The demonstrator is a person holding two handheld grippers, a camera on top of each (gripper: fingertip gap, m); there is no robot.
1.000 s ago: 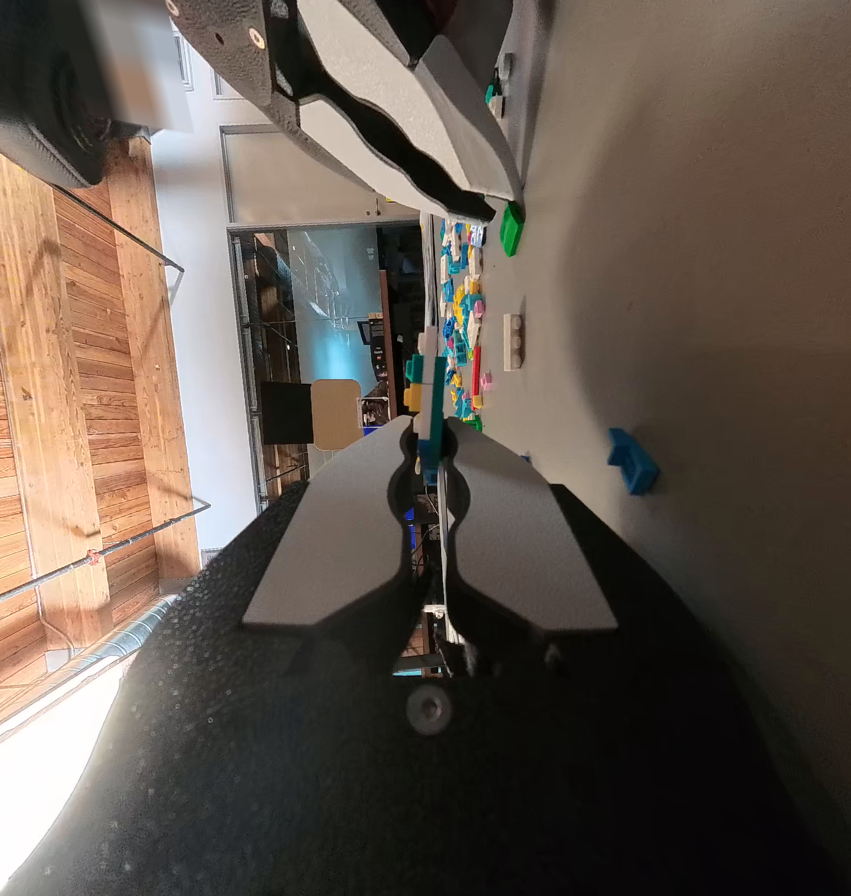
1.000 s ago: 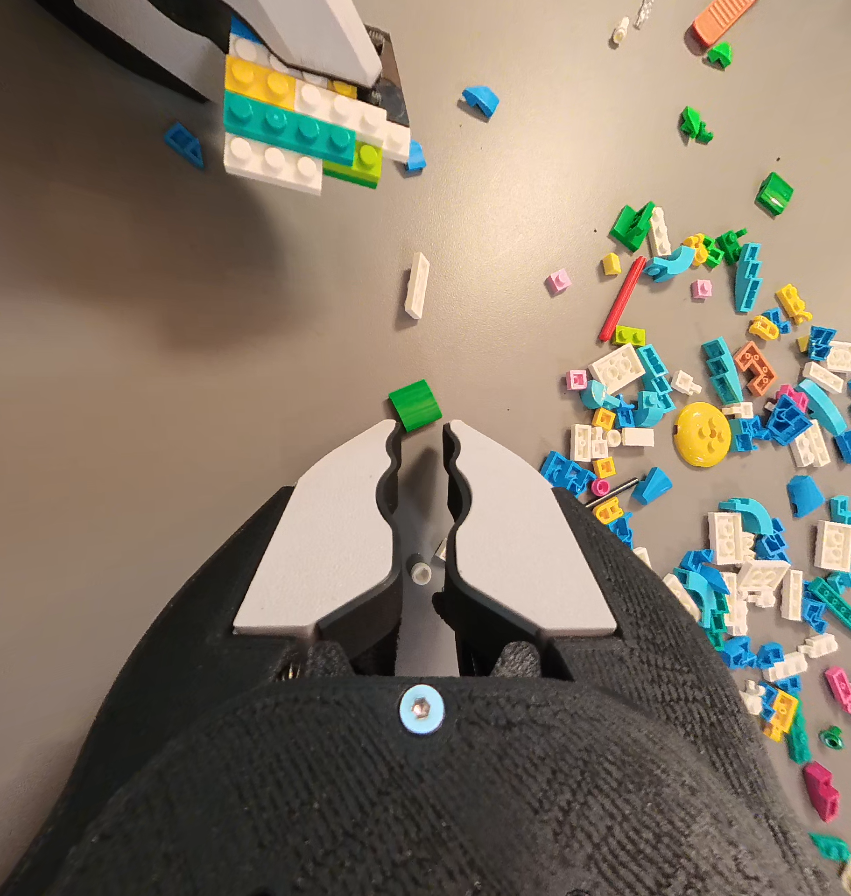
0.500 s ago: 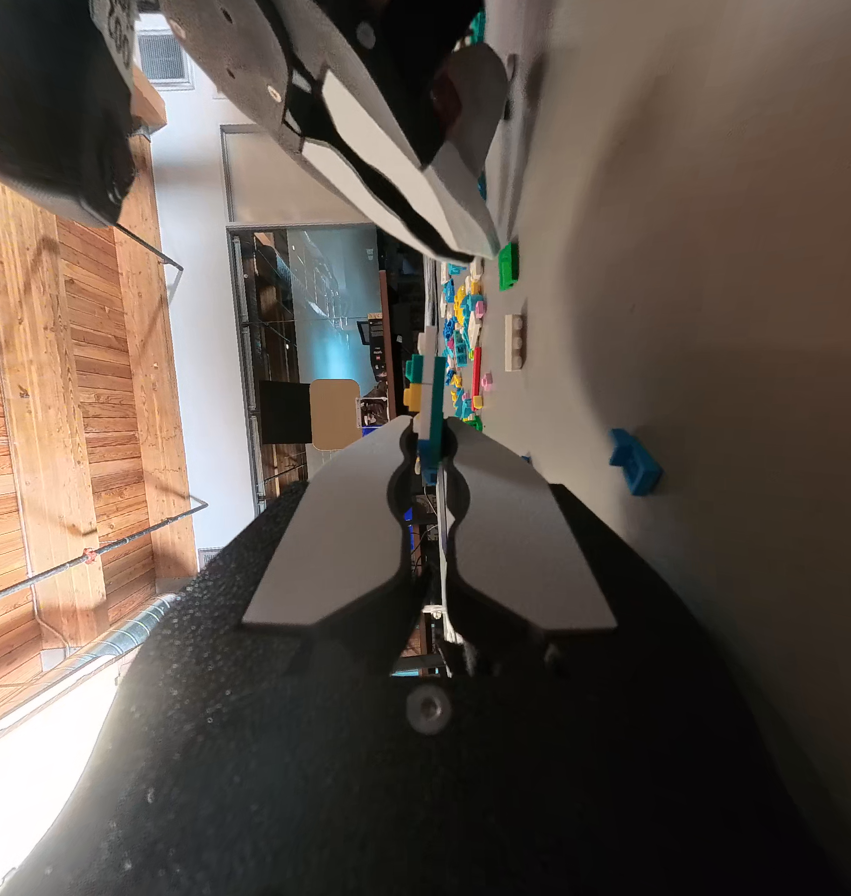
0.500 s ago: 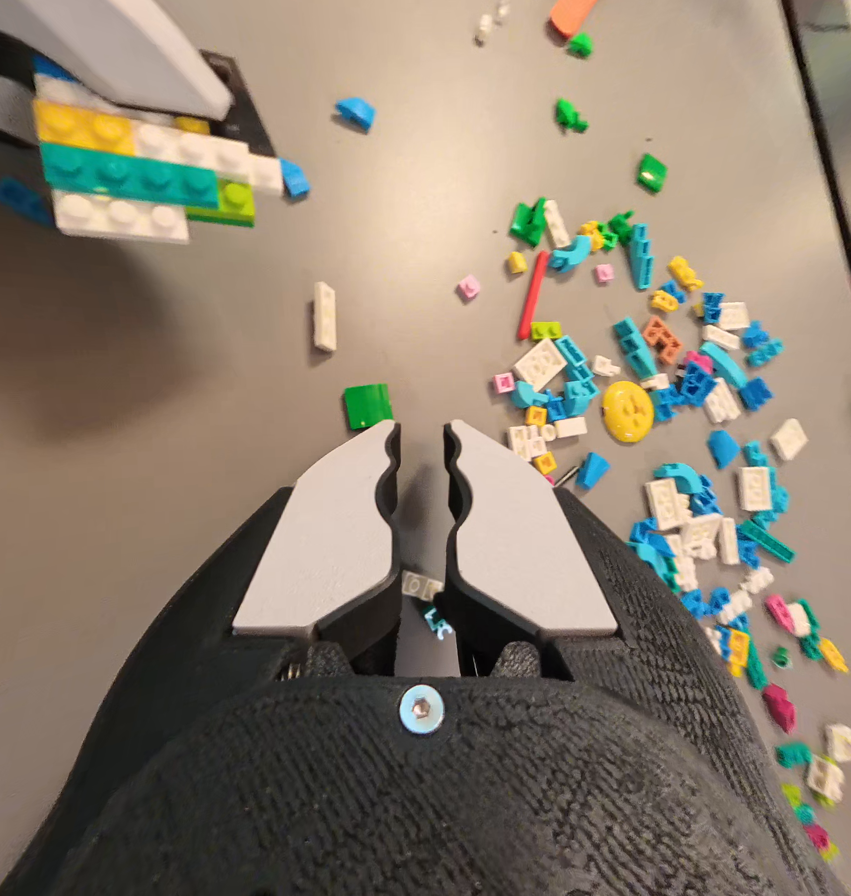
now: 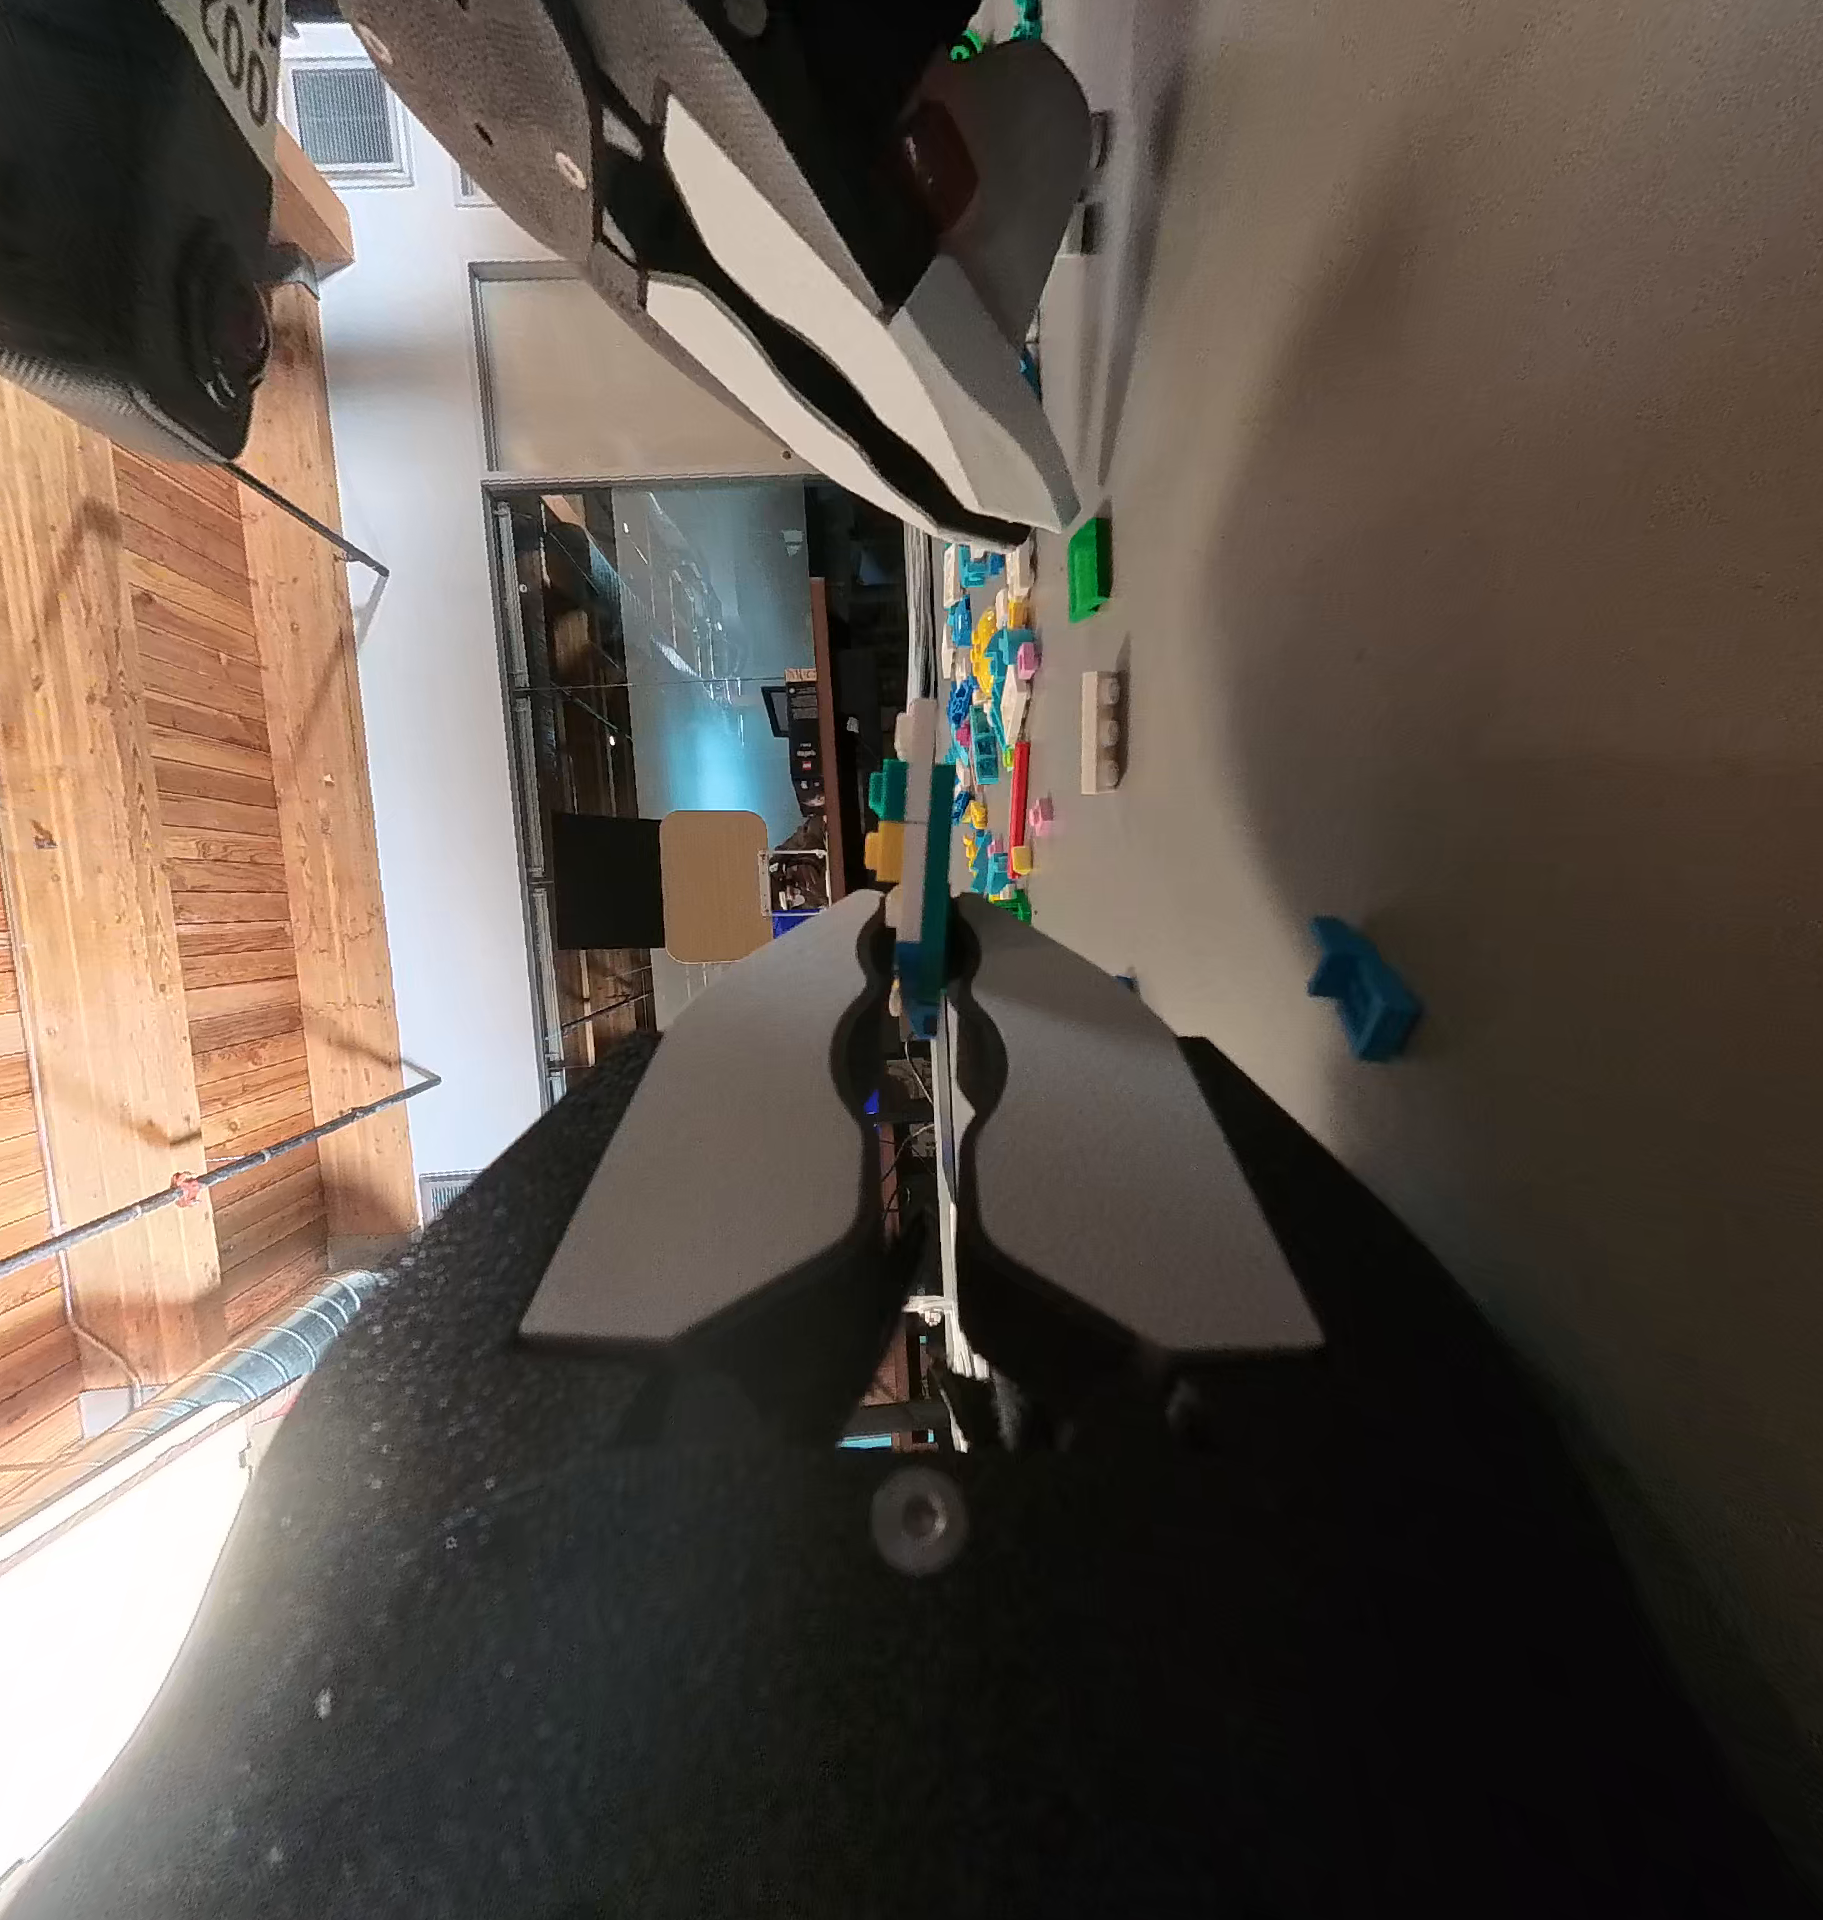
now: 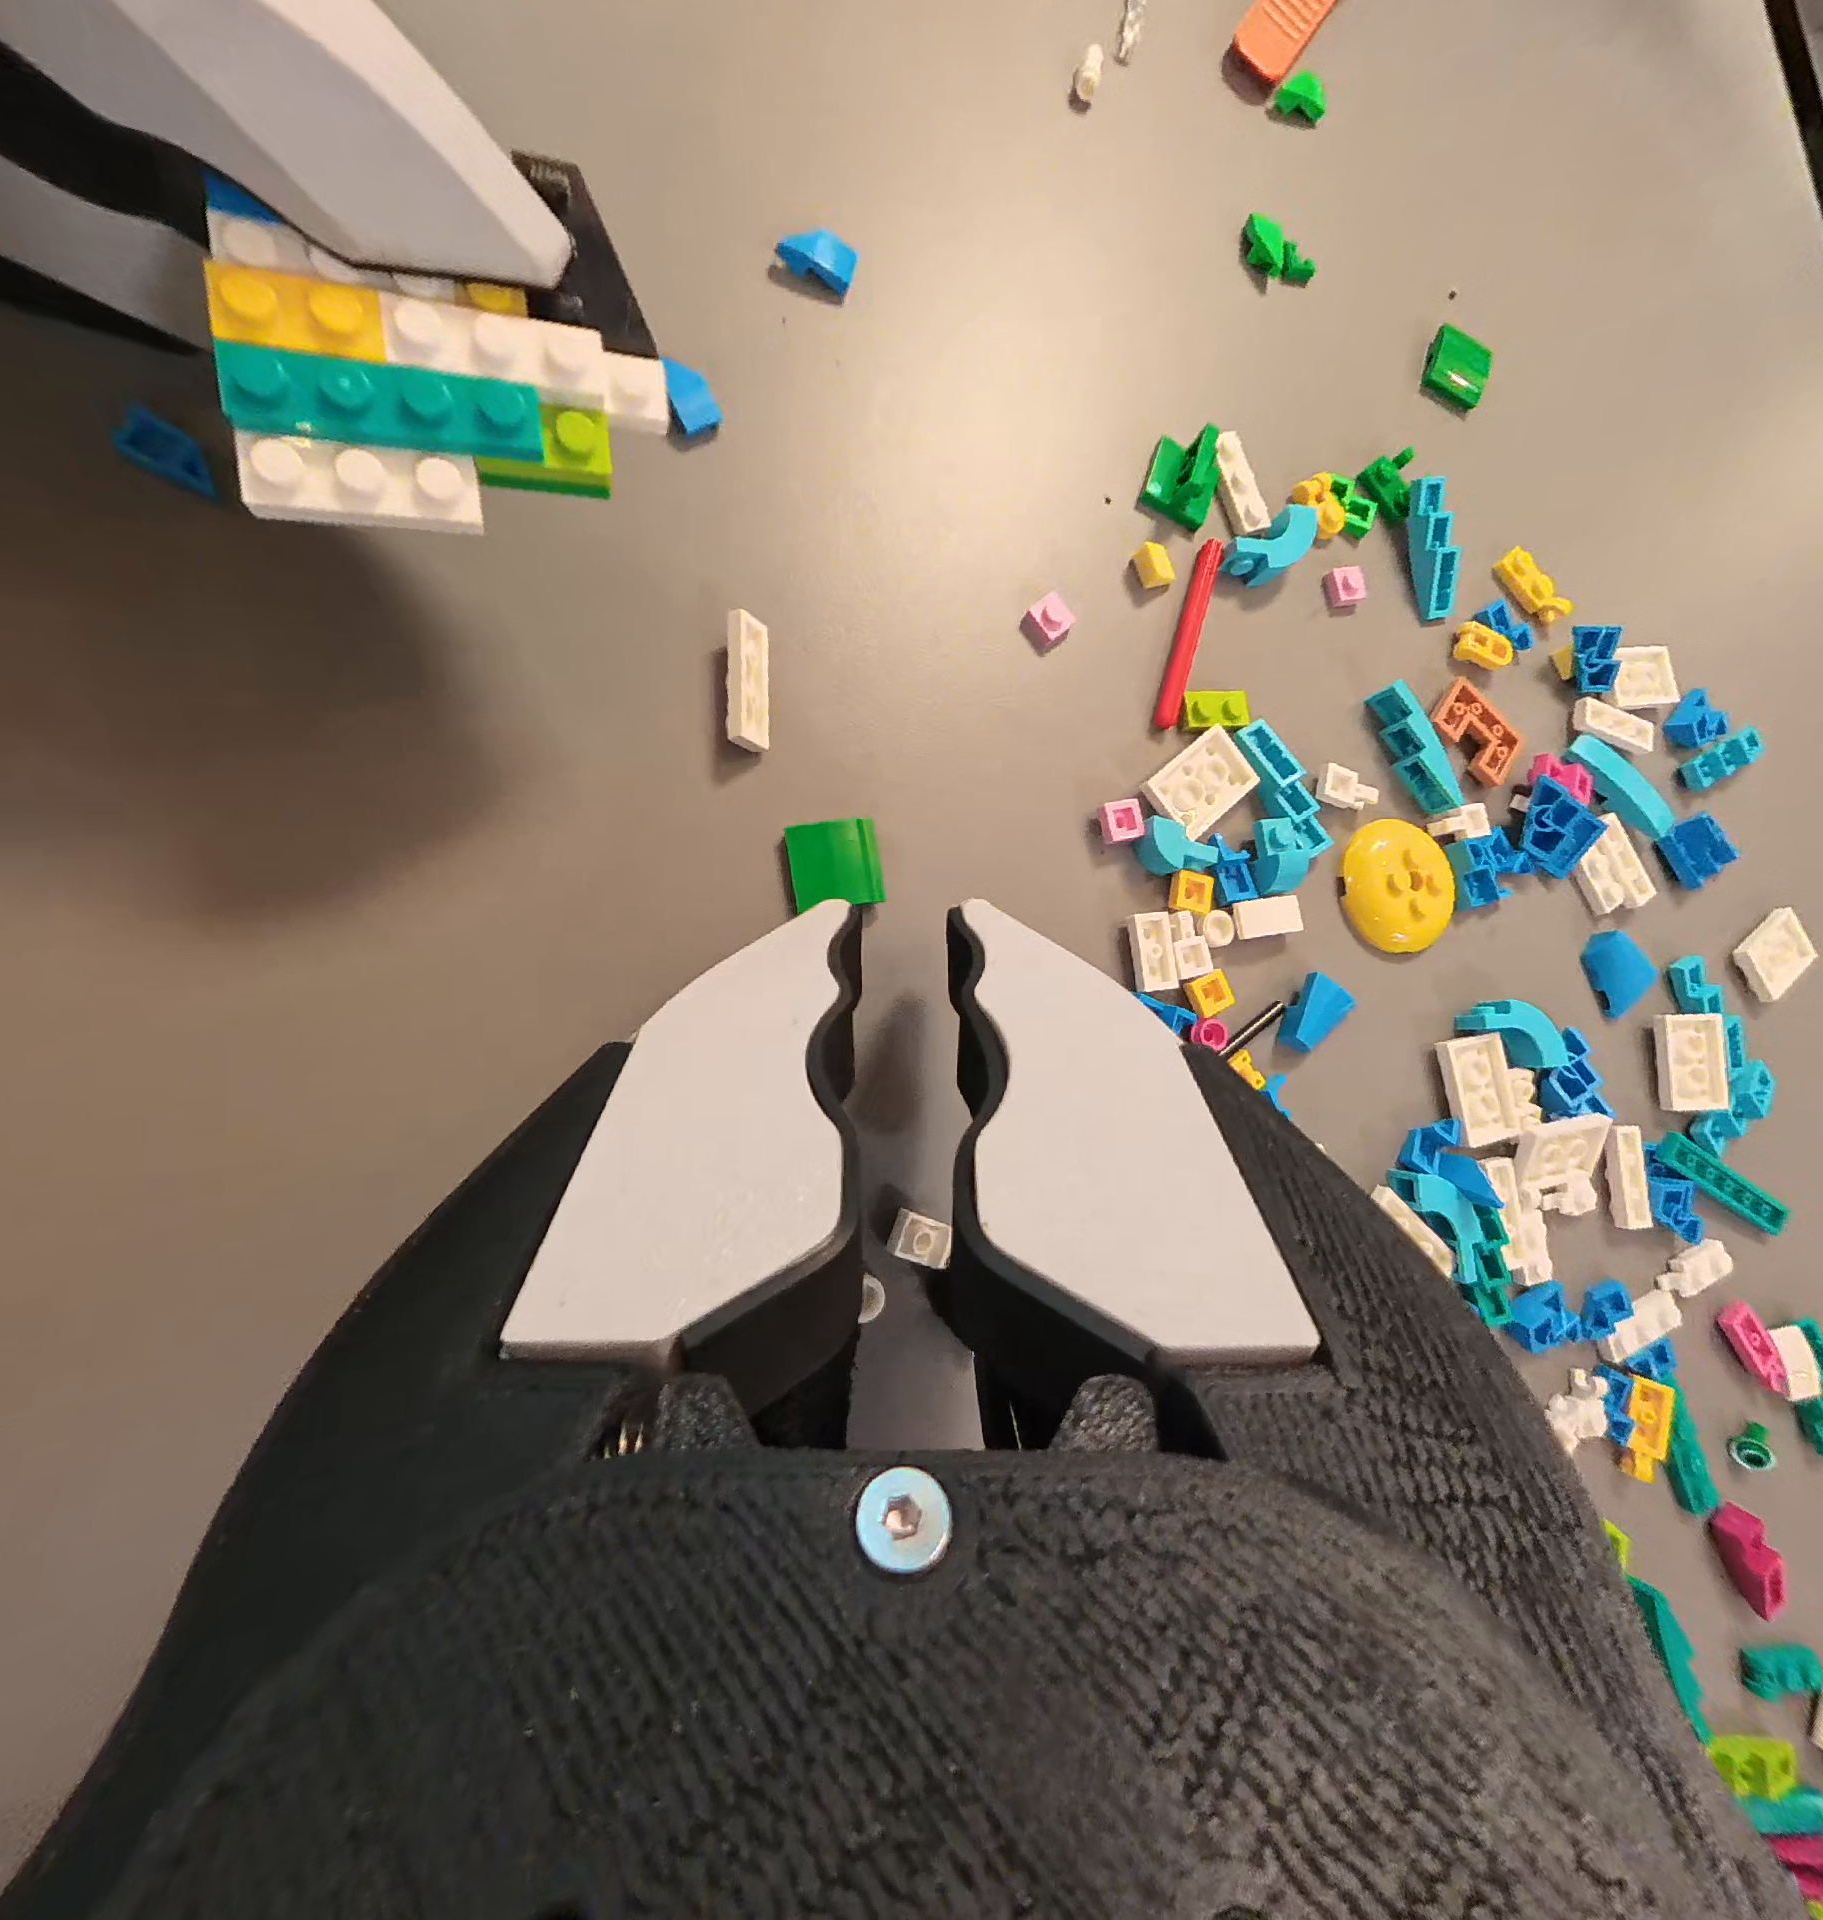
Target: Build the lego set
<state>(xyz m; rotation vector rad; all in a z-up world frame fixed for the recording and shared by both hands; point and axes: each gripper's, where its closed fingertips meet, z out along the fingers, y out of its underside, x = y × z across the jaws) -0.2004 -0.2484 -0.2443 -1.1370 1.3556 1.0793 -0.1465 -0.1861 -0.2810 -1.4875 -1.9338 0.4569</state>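
Note:
My left gripper (image 5: 922, 909) is shut on a flat lego assembly (image 5: 917, 831) of white, teal, yellow and lime plates, held edge-on above the grey table. The same assembly (image 6: 408, 405) shows at upper left in the right wrist view, between the left gripper's fingers (image 6: 367, 156). My right gripper (image 6: 904, 914) is slightly open and empty, just above the table. A green curved brick (image 6: 832, 865) lies right at its left fingertip. In the left wrist view the right gripper (image 5: 1032, 514) hangs just beside that green brick (image 5: 1089, 569).
A white 1x3 plate (image 6: 748, 680) lies beyond the green brick. A blue slope (image 6: 816, 262) and a small blue wedge (image 6: 159, 452) lie near the assembly. A dense scatter of loose bricks, with a yellow round piece (image 6: 1397, 883) and a red bar (image 6: 1187, 634), fills the right side. Some 9 cm of space lies between my two pairs of fingers. To the blue slope (image 6: 816, 262): left tips about 8 cm, right tips about 12 cm.
The right gripper has swung back and come nearer the green brick, which now sits at its left fingertip. The left gripper keeps holding the assembly in place.

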